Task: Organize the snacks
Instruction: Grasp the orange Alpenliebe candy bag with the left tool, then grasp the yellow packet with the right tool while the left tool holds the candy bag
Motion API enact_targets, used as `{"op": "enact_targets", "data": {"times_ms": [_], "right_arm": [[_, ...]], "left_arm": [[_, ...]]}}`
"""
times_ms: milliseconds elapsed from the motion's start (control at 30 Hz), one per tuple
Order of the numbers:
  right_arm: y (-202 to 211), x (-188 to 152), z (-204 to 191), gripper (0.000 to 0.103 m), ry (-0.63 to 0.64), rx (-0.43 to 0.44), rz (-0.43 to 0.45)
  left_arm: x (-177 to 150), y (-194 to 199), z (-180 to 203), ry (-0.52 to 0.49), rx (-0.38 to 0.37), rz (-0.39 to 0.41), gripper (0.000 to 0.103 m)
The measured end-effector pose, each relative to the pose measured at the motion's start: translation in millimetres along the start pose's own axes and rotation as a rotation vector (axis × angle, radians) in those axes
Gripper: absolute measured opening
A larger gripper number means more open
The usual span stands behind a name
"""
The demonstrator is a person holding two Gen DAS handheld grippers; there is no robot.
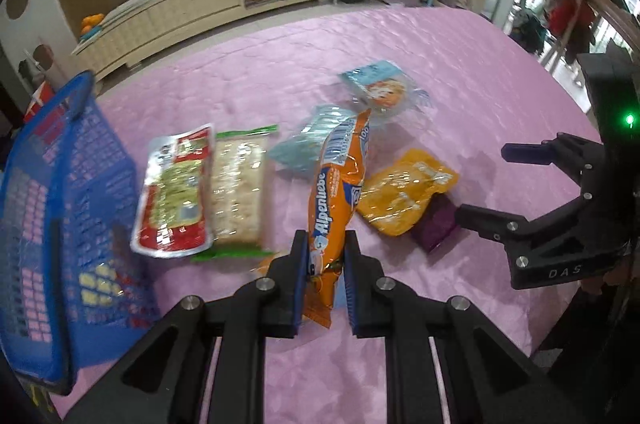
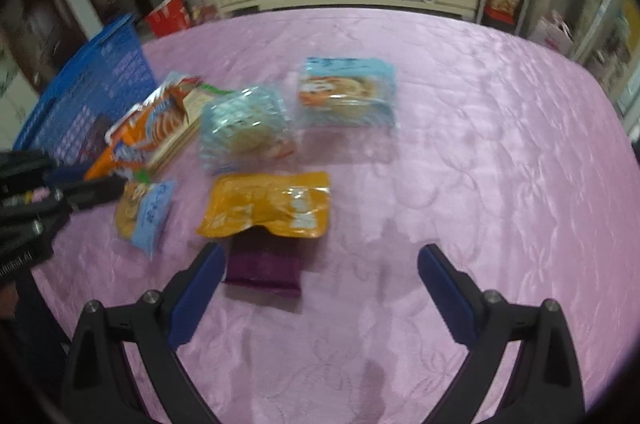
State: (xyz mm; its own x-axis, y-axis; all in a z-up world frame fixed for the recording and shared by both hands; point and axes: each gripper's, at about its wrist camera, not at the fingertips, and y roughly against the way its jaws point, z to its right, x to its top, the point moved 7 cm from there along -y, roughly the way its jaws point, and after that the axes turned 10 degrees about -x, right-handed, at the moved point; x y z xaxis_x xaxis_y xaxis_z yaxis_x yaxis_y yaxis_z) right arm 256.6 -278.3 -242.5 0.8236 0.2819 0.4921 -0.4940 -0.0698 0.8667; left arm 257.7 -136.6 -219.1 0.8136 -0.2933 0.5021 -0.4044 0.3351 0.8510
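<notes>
Alpenliebe pack (image 1: 334,212) pinched in left gripper (image 1: 327,264), seemingly lifted off pink cloth (image 1: 460,64); right gripper (image 2: 320,288) spread wide

Even indoor light fills both views, with daylight glowing through the windows at the right edge of the left wrist view. The glossy pink quilted tablecloth (image 1: 460,64) shows soft sheen. Fisheye curvature bends the edges, dark vignetting fills the corners, and motion blur smears the blue plastic mesh basket (image 1: 60,216).
</notes>
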Motion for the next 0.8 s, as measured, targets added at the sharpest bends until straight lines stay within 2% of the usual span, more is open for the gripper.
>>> {"op": "enact_targets", "data": {"times_ms": [133, 267, 600, 700, 800], "right_arm": [[-7, 1, -13, 0.098, 0.132, -0.064, -0.009], [-18, 2, -26, 0.088, 0.210, -0.069, -0.034], [-41, 15, -55, 0.088, 0.405, -0.105, -0.039], [-48, 21, -60, 0.079, 0.406, -0.053, -0.059], [-49, 25, -62, 0.064, 0.393, -0.013, -0.074]], "left_arm": [[-6, 5, -8, 0.039, -0.013, 0.021, 0.015], [-15, 4, -13, 0.069, -0.023, 0.021, 0.015], [-28, 6, -25, 0.105, -0.031, 0.037, 0.015], [-30, 4, -29, 0.097, -0.030, 0.029, 0.015], [-31, 4, -32, 0.093, -0.028, 0.022, 0.015]]}}
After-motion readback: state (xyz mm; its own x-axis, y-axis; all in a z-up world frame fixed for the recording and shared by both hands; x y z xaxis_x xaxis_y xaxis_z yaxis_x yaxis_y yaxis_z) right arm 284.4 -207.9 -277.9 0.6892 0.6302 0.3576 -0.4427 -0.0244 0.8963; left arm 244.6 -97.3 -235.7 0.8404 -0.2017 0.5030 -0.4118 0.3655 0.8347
